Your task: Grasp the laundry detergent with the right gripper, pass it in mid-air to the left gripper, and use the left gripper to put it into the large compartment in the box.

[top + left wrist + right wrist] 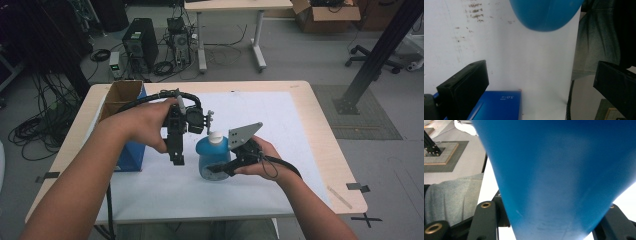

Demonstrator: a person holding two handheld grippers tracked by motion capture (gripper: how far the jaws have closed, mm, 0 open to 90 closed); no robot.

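Observation:
A blue bottle (211, 159) with a white cap (215, 136) stands on the white mat (270, 120) near the table's middle. My right gripper (220, 169) is shut on the bottle's lower body from the right; in the right gripper view the blue bottle (561, 177) sits between the two black jaws. Just left of the bottle hangs my left gripper (176, 159), pointing down, open and empty. In the left gripper view its fingers (464, 87) stand wide apart over the mat, with the bottle's rounded side (546, 12) at the top.
An open cardboard box with blue sides (122, 107) stands at the table's left, under my left forearm; its blue corner (496, 105) lies below the left jaws. The table's wooden rim (325, 145) borders the mat. Computer towers and cables lie on the floor behind.

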